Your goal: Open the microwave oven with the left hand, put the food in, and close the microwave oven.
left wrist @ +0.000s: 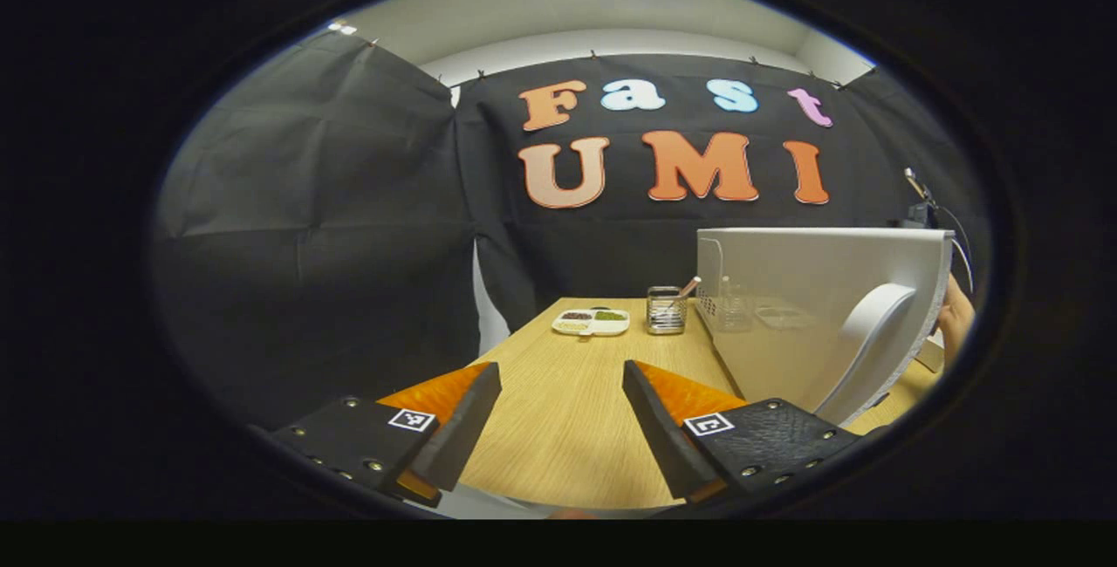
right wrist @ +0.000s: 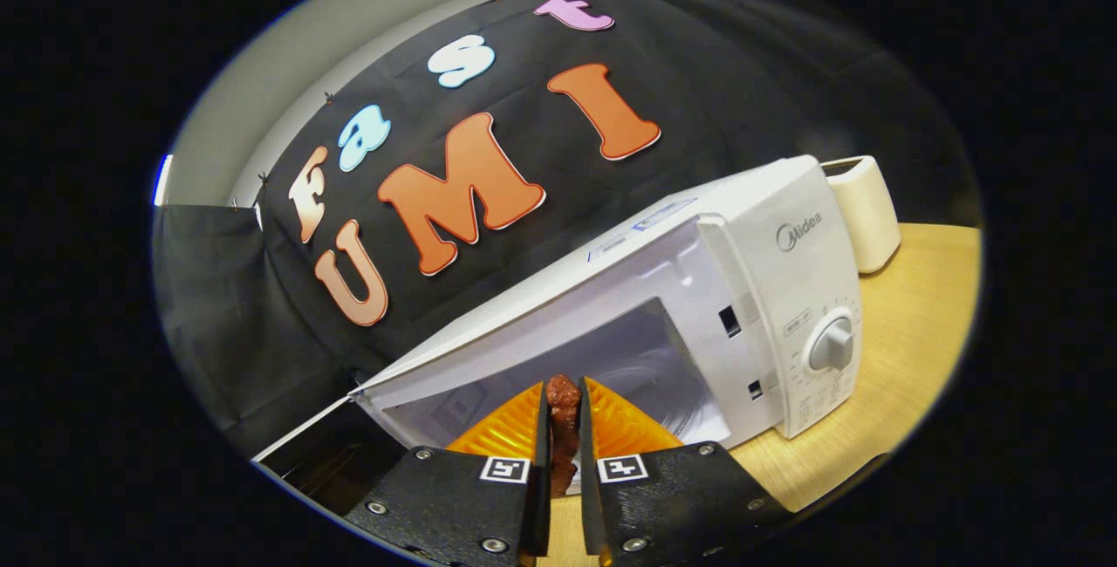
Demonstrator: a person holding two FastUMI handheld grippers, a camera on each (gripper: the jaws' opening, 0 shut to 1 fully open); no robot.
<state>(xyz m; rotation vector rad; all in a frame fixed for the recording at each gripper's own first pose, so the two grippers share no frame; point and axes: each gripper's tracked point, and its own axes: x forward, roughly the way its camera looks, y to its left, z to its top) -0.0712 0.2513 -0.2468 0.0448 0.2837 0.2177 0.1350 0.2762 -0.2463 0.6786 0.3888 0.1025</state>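
With the white microwave oven (right wrist: 663, 305) open and the left gripper (left wrist: 558, 427) spread wide and empty, the right gripper (right wrist: 563, 454), pinching the reddish-brown piece of food (right wrist: 563, 414), should go level and deep into the cavity before letting go.

The microwave oven (right wrist: 698, 288) is white all over, with a pale grey dial (right wrist: 833, 345) on its panel; its open door (left wrist: 820, 305) shows white with a curved white handle (left wrist: 864, 349). The food (right wrist: 563, 427) is a dark reddish-brown. The surface (left wrist: 558, 410) is light wood with a fine straight grain. A cream toaster (right wrist: 864, 209) stands on it. A white divided dish (left wrist: 592, 321) carries green, dark and yellowish portions beside a clear glass holder (left wrist: 666, 310).
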